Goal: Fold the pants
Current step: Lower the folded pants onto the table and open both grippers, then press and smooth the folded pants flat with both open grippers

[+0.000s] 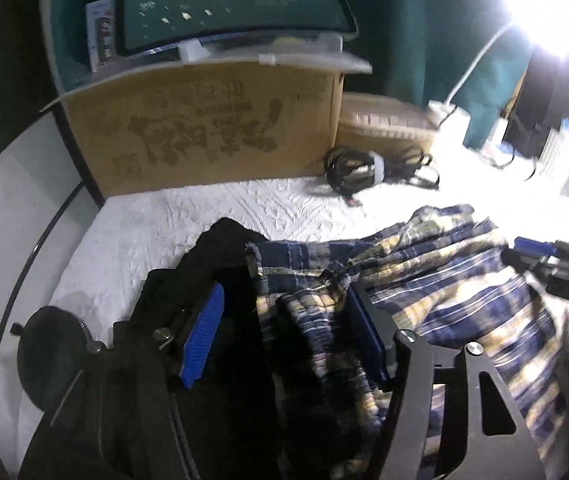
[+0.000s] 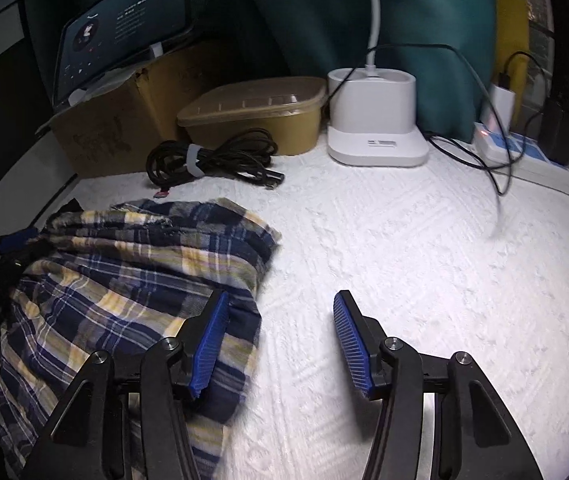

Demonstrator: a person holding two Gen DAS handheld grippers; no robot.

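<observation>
1. On the white textured bench (image 2: 404, 240), plaid pants (image 2: 132, 264) lie bunched at the left side in the right wrist view, navy with yellow and white stripes.
2. Right gripper (image 2: 280, 344): fingers apart, nothing pinched; its left blue pad sits over the pants' edge, the right pad over bare bench cover.
3. Left gripper (image 1: 284, 336): fingers apart, a rolled fold of the plaid fabric lies between them; the pads do not look pressed on it, though the right pad is half hidden by cloth.
4. Dark garment (image 1: 220, 248) lies just beside the pants, under the left gripper's left finger.
5. Right gripper also shows at the far right edge of the left wrist view, blurred, over the pants.
6. Back of bench: cardboard box (image 1: 204, 128) with a tablet screen (image 1: 228, 0) propped on top, tan lidded container (image 2: 256, 112), coiled black cable (image 2: 212, 156), white lamp base (image 2: 376, 120), power strip (image 2: 524, 152).
</observation>
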